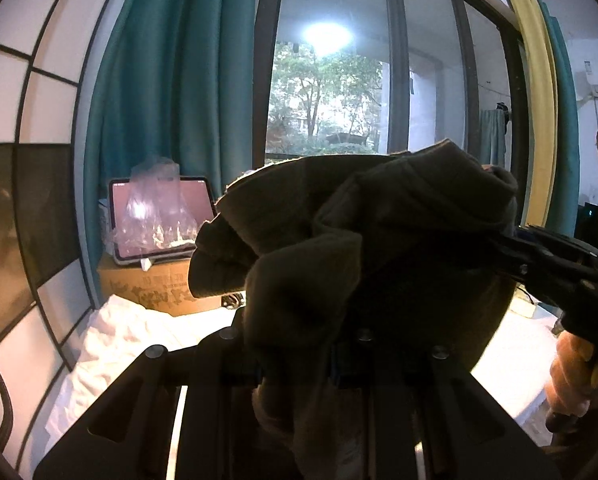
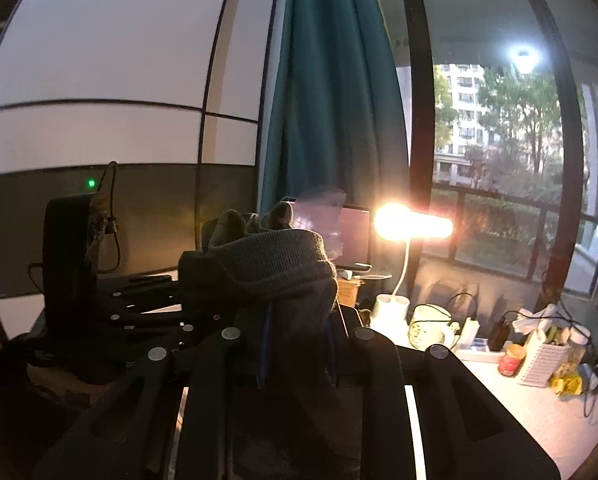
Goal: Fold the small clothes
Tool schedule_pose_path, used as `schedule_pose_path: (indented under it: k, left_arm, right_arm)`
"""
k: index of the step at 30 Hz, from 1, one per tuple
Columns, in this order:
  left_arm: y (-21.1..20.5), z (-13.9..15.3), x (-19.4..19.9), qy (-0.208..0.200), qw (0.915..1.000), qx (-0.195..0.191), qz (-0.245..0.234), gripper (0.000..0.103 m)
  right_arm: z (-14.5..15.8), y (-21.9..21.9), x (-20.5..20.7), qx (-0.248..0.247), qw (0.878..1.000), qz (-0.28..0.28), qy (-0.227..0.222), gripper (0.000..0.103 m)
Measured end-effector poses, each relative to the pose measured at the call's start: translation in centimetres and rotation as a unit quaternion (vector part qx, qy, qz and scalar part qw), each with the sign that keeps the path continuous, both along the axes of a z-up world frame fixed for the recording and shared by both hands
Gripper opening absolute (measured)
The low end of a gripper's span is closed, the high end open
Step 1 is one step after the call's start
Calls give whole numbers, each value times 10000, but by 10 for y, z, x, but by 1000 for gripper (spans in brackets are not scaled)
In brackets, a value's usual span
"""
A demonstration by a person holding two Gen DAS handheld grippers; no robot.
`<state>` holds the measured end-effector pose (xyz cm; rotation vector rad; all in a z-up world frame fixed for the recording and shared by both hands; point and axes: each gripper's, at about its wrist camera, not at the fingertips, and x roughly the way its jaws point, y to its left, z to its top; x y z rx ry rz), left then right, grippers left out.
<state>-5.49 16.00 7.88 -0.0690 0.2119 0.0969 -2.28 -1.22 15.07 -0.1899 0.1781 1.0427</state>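
A dark grey knitted garment (image 1: 351,240) hangs bunched in the air in front of the window, held between both grippers. My left gripper (image 1: 299,364) is shut on its lower part, and the cloth hides the fingertips. My right gripper (image 1: 511,240) comes in from the right in the left wrist view and pinches the cloth's upper right edge. In the right wrist view the same garment (image 2: 275,272) drapes over my right gripper (image 2: 299,344), which is shut on it. The left gripper (image 2: 147,304) shows as a dark body at the left.
A white cloth-covered table (image 1: 111,344) lies below. A tablet (image 1: 159,220) stands on a cardboard box (image 1: 155,284) at the back. A lit desk lamp (image 2: 411,224), a mug (image 2: 431,328), a red can (image 2: 511,360) and clutter sit at the right. Teal curtains (image 2: 331,100) hang behind.
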Motion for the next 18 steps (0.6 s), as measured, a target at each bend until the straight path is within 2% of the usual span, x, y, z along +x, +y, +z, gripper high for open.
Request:
schedule_pose_path:
  k: [5,18]
  left_arm:
    - [6,-2,12,117,9999,55,-8,21]
    - [9,-25,62,595,9981,126,-65,21]
  right_arm:
    - [-4,6,2,-32,10000,76,51,23]
    - [-43,15,71,-314,9964,-670,426,23]
